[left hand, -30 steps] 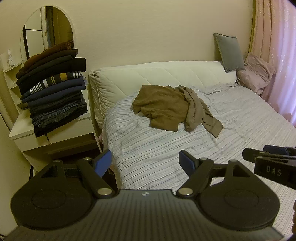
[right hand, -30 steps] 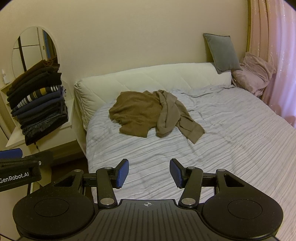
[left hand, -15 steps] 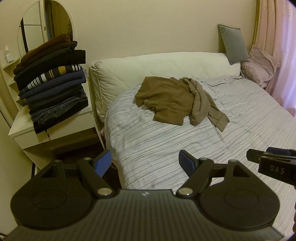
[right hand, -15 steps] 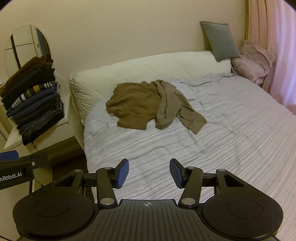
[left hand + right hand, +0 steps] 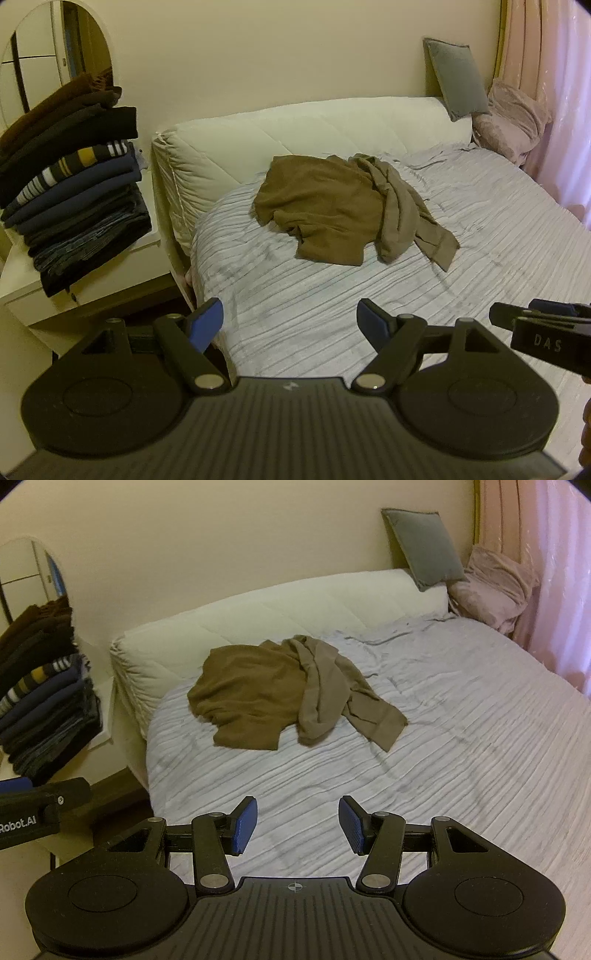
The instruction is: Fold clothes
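A crumpled brown garment [image 5: 332,210] [image 5: 258,698] lies on the grey striped bed [image 5: 332,295] [image 5: 461,738], near the white headboard cushion. A lighter brown sleeve or second piece drapes over its right side. My left gripper [image 5: 291,325] hovers open over the bed's near left corner, well short of the garment, nothing between its blue pads. My right gripper [image 5: 299,821] is open too, above the near sheet, empty. Each gripper shows at the edge of the other's view.
A tall stack of folded dark clothes [image 5: 70,177] [image 5: 40,701] sits on a white bedside cabinet [image 5: 92,273] at the left, below an oval mirror [image 5: 55,55]. A grey cushion [image 5: 456,77] and a pink pillow [image 5: 513,118] lie at the far right by a pink curtain [image 5: 546,572].
Both grippers have moved forward and slightly down toward the bed, so the garment looks larger and nearer. Their jaws have kept the same width.
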Available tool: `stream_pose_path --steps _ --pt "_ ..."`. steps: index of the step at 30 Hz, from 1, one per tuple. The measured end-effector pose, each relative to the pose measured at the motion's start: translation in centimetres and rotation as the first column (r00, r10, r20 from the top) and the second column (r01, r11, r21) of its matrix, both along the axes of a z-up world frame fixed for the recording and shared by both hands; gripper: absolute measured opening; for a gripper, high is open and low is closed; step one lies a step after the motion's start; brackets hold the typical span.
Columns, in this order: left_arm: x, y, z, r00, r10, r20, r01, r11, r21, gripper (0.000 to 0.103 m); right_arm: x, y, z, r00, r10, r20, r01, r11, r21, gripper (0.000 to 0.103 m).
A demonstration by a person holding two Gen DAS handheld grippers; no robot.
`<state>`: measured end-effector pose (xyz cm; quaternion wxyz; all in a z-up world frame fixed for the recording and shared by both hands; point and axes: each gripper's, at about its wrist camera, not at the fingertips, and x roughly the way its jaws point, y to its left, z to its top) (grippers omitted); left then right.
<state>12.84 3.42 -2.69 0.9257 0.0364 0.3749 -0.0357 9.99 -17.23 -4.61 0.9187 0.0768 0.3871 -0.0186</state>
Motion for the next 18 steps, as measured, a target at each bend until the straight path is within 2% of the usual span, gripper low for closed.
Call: stream_pose_path --steps 5,10,15,18 --pt "4.2 1.4 -1.7 0.999 -0.003 -0.045 0.002 1.000 -0.004 0.077 3.9 0.1 -1.4 0.999 -0.023 -0.031 0.023 1.000 0.021 0.053" --pt "8.5 2.6 -2.8 0.996 -0.047 -0.078 0.046 0.999 -0.019 0.075 7.5 -0.3 -2.7 0.996 -0.063 -0.064 0.068 0.995 0.076 0.053" --pt "12.3 3.4 -2.9 0.992 -0.097 -0.080 0.093 0.994 -0.054 0.074 10.2 -1.5 -3.2 0.992 -0.107 -0.070 0.120 0.968 0.221 0.053" --pt "14.6 3.9 -3.2 0.989 -0.119 -0.088 0.114 0.991 -0.069 0.074 12.0 -2.7 -3.9 0.985 -0.145 -0.092 0.169 0.917 0.362 0.053"
